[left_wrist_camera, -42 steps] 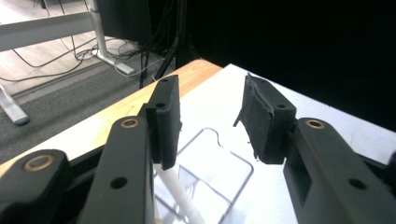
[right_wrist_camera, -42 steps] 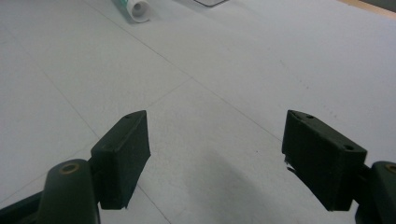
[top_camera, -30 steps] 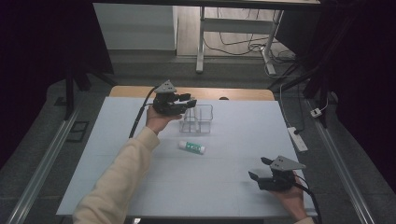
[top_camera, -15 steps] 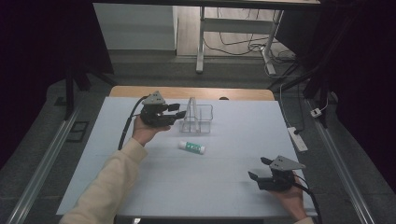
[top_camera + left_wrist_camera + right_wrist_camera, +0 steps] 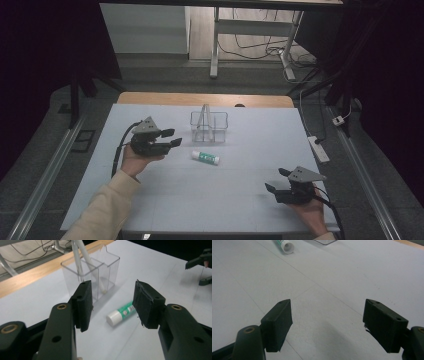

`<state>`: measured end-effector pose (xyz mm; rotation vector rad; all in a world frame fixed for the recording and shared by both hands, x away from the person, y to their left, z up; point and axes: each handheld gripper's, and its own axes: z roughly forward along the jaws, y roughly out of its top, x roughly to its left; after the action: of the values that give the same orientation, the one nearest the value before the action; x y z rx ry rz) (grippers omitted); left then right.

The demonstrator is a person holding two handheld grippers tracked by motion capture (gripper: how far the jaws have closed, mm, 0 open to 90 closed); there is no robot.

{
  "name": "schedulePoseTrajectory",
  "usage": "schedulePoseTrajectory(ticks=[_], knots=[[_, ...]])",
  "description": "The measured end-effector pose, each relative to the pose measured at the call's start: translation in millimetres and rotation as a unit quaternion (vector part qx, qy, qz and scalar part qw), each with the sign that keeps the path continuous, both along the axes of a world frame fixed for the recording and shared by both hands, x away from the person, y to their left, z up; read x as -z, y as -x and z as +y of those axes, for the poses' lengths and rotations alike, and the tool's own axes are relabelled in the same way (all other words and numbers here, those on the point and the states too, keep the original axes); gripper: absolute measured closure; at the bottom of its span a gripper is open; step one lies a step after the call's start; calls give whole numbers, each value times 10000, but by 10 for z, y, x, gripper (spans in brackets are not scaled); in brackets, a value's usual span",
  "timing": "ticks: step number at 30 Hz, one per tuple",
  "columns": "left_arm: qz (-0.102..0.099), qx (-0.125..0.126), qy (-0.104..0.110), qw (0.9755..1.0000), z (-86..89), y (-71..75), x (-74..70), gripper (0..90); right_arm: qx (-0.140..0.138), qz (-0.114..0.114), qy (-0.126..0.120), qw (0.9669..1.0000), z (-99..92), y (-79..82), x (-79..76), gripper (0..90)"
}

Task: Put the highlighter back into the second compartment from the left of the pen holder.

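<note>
The left tongs [image 5: 172, 138] hang over the left part of the bench [image 5: 240, 200], jaws apart and nothing between them. They have just been opening wider, so they look ready to take something. They point at the glue stick [image 5: 205, 158], which lies on its side in the middle of the bench, just near the clear holder [image 5: 209, 126]. A white pen [image 5: 82, 257] stands in that holder, leaning on its wall. The glue stick probably goes in there too. The right tongs [image 5: 276, 181] wait at the near right, wide apart and holding nothing, well away from the glue stick.
</note>
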<state>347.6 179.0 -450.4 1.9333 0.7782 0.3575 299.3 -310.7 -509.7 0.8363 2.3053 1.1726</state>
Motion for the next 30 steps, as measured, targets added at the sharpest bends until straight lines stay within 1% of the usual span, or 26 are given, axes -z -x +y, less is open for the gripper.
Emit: schedulePoseTrajectory(ticks=[3, 6, 10, 12, 15, 20, 23, 24, 26, 29, 30], knots=[[6, -55, -49, 10000, 51, 78, 25, 475, 2, -1, -4, 10000, 4, -1, 2, 234], [52, -54, -63, 10000, 100, 171, 69, 456, 13, 0, -16, 10000, 3, 2, -5, 233], [155, -95, -173, 9997, 154, 308, 153, 412, 11, -23, -26, 10000, -8, 2, -17, 234], [164, -128, -256, 9995, 175, 378, 192, 394, 10, -26, -44, 10000, -7, 0, -17, 234], [186, -171, -303, 9992, 206, 488, 240, 369, 3, -31, -33, 10000, -6, -2, -17, 233], [293, -177, -302, 9990, 282, 667, 332, 351, 5, -27, -50, 10000, -15, -4, -32, 234], [320, -234, -308, 9987, 323, 768, 381, 347, 4, -45, -42, 10000, -14, -9, -37, 234], [336, -244, -315, 9986, 335, 797, 397, 345, 13, -43, -27, 10000, -17, -8, -43, 234], [340, -268, -353, 9984, 353, 848, 426, 341, 22, -68, -77, 9999, -21, -11, -45, 234], [359, -287, -357, 9983, 373, 905, 463, 335, 40, -71, -35, 10000, -21, -11, -47, 234], [374, -292, -367, 9982, 375, 919, 472, 334, 2, -61, -59, 10000, -19, -14, -45, 233]])
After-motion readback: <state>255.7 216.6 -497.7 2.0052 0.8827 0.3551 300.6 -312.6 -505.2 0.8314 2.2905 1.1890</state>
